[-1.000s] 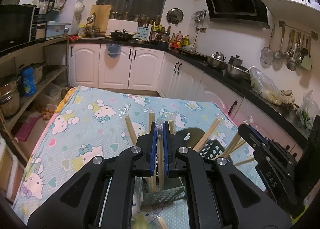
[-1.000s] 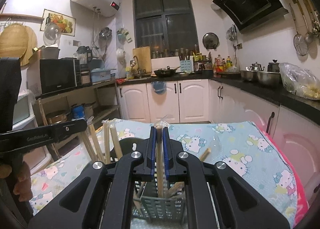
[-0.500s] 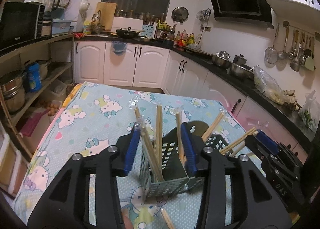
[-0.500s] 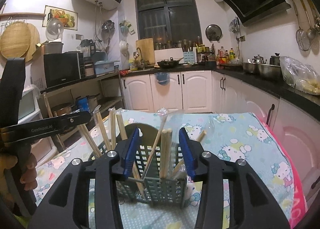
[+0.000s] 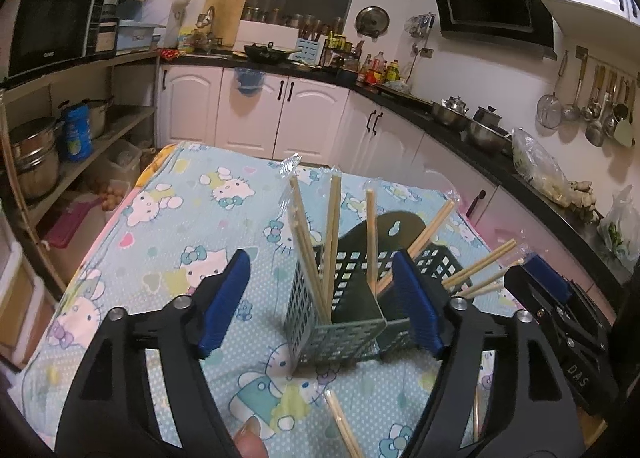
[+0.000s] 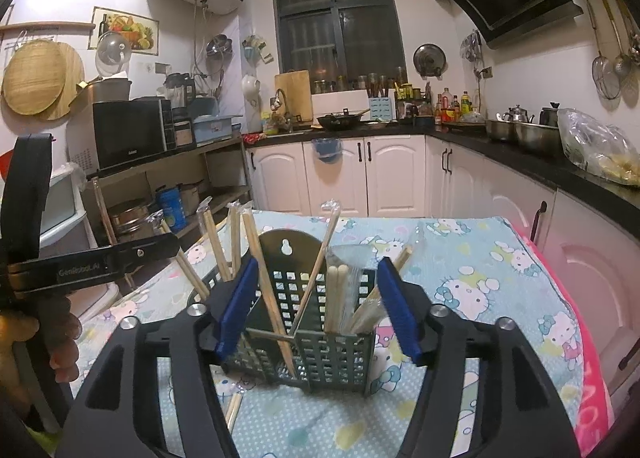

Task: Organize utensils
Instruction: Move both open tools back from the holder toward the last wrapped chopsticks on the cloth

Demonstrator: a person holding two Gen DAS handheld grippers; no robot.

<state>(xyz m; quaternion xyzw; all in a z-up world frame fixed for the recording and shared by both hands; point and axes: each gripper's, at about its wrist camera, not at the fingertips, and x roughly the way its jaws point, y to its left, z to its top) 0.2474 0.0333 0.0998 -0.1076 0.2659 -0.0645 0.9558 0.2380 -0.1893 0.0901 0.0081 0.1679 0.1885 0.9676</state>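
A dark green slotted utensil holder stands on the Hello Kitty tablecloth. Several wrapped wooden chopsticks stand in its compartments, leaning outward. My left gripper is open and empty, its blue pads either side of the holder. My right gripper is open and empty, jaws framing the holder from the other side. A loose chopstick pair lies on the cloth in front of the holder in the left wrist view.
The right gripper's body shows at the right of the left wrist view; the left gripper's body shows at the left of the right wrist view. Kitchen counters and shelves surround the table.
Both grippers opened and released their chopsticks into the holder, then drew back a little. The jaws are wider now than half a second ago.
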